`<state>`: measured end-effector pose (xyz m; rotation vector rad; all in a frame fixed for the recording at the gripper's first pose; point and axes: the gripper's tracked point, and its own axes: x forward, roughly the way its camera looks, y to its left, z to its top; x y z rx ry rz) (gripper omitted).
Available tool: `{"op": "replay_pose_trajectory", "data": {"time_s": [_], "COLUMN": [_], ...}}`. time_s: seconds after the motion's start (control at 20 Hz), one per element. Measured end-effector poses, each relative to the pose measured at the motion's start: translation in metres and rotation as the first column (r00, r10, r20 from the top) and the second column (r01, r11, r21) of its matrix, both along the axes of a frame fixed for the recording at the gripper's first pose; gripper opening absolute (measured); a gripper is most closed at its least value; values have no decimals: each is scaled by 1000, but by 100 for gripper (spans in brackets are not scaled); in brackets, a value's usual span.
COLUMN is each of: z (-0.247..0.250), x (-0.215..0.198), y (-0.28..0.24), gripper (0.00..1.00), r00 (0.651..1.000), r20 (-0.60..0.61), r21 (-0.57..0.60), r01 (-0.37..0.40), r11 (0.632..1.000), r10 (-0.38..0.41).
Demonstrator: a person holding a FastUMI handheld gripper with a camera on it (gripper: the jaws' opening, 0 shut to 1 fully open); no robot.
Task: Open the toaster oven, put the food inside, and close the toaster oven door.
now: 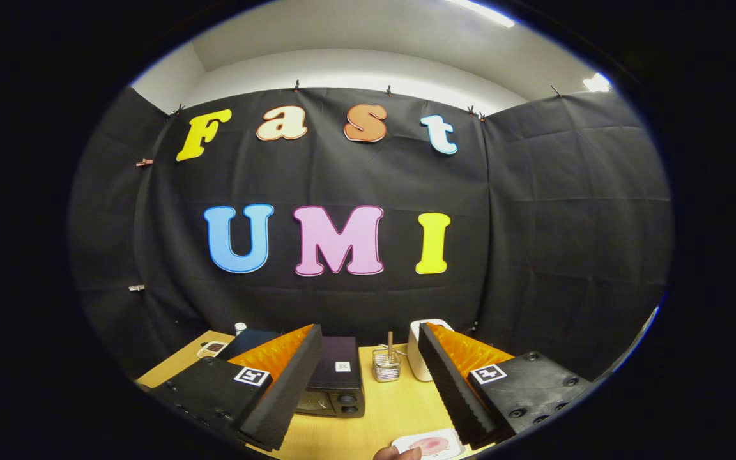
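My gripper (368, 364) is open, its two black-and-orange fingers (291, 383) wide apart above a wooden table (381, 415). A black toaster oven (333, 377) stands on the table just beyond the left finger, partly hidden by it; its door looks shut. Close in front, between the fingers and near the right one, lies a white plate (429, 444) with a pinkish piece of food on it. A person's fingertip (397, 452) touches the plate's near edge. Nothing is between my fingers.
A small clear wire holder (386, 365) with a stick in it stands to the right of the oven. A white appliance (420, 351) sits behind the right finger. At the table's far left corner are a small white bottle (240, 328) and a flat white object (213, 349).
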<state>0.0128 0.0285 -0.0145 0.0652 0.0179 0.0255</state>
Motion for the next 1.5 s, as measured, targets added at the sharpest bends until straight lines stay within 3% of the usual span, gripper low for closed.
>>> {"op": "replay_pose_trajectory", "data": {"time_s": [0.4, 0.65, 1.15, 1.2, 1.5], "z": [-67, -134, -233, -230, -240], "x": [32, 48, 75, 81, 71], "y": [114, 173, 212, 212, 214], "gripper": [98, 98, 99, 98, 97], "r00": [986, 959, 893, 907, 904], "r20": [-100, -226, -435, -408, -420], "r21": [28, 57, 39, 20, -14], "r01": [-131, -161, -113, -106, -90], "r11": [991, 985, 993, 994, 996], "r10": [133, 170, 119, 105, 76]}}
